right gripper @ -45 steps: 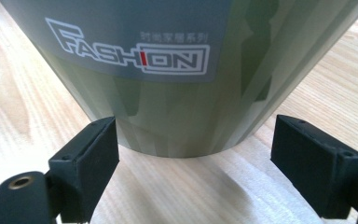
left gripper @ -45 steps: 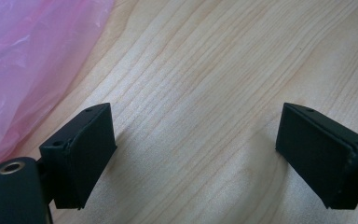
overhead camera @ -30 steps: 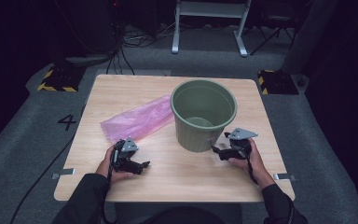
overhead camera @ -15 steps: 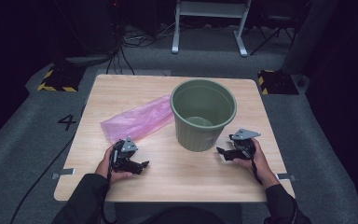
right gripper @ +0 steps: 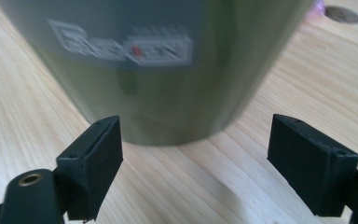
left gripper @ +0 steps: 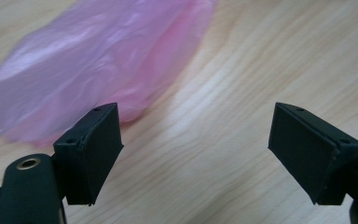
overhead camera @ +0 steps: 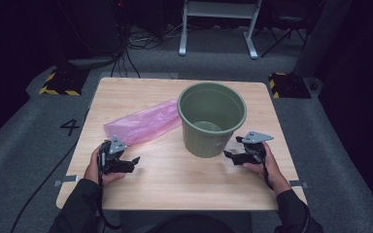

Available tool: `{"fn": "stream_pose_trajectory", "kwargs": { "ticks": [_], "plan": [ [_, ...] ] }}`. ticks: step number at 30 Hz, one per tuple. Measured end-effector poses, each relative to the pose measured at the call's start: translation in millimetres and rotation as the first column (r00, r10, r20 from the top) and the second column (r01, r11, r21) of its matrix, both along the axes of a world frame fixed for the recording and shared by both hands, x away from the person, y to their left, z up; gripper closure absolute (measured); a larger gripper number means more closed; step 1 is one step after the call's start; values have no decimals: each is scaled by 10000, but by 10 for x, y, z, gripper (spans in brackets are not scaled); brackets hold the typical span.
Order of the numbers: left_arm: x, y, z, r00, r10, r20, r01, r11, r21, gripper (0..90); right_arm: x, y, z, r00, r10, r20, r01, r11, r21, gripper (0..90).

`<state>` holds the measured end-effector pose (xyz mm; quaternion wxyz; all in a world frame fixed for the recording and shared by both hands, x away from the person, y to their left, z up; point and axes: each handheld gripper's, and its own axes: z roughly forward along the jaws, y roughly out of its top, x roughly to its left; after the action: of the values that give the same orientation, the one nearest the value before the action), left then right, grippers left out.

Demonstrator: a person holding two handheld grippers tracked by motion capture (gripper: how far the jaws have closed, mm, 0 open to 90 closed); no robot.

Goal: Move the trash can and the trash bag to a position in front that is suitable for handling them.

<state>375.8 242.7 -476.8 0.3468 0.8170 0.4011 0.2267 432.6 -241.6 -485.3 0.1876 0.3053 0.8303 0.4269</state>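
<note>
High view, table (overhead camera: 175, 189): pale wood, set on grey carpet; dark room behind, possibly a stand.
Bin (overhead camera: 212, 120): upright, toward the right edge.
Pink bag (overhead camera: 141, 125): flat, left of the bin.
Left gripper (overhead camera: 132, 162): spread, just narrowed slightly, nothing pinched, beside the bag.
Right gripper (overhead camera: 229, 156): spread, facing the bin.

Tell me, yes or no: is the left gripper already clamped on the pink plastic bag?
No. The left gripper has its jaws wide apart over bare wood, with the pink plastic bag beyond them.
</note>
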Motion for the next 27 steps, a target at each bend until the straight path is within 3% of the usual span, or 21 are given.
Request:
{"fn": "stream_pose_trajectory", "kwargs": {
  "ticks": [4, 8, 12, 20, 23, 25, 27],
  "plan": [
    [-44, 127, 60, 9992, 212, 331, -207, 9996, -165, 171, -19, 63, 4, 9997, 229, 74, -228, 9997, -91, 178],
    [-51, 270, 104, 9964, 608, 595, -571, 9965, -608, 176, -12, 57, -18, 9998, 220, -17, -220, 9997, -139, 179],
    [-21, 375, 105, 9964, 713, 467, -666, 9931, -965, 175, -3, 34, -15, 9999, 142, -10, -142, 9999, -48, 180],
    [112, 322, 95, 9975, 548, 438, -502, 9937, -1002, 171, 0, 52, -24, 9999, 156, -12, -156, 9998, -130, 183],
    [194, 309, 107, 9979, 467, 438, -411, 9919, -1201, 172, 3, 52, -23, 9999, 166, -23, -166, 9998, -60, 183],
    [245, 310, 104, 9981, 307, 537, -238, 9917, -1262, 231, 1, 56, -25, 9999, 149, -31, -149, 9999, -85, 185],
    [316, 315, 97, 9991, 171, 377, -121, 9918, -1274, 282, -7, 58, -17, 9998, 181, -12, -181, 9998, -54, 185]
  ]
}}
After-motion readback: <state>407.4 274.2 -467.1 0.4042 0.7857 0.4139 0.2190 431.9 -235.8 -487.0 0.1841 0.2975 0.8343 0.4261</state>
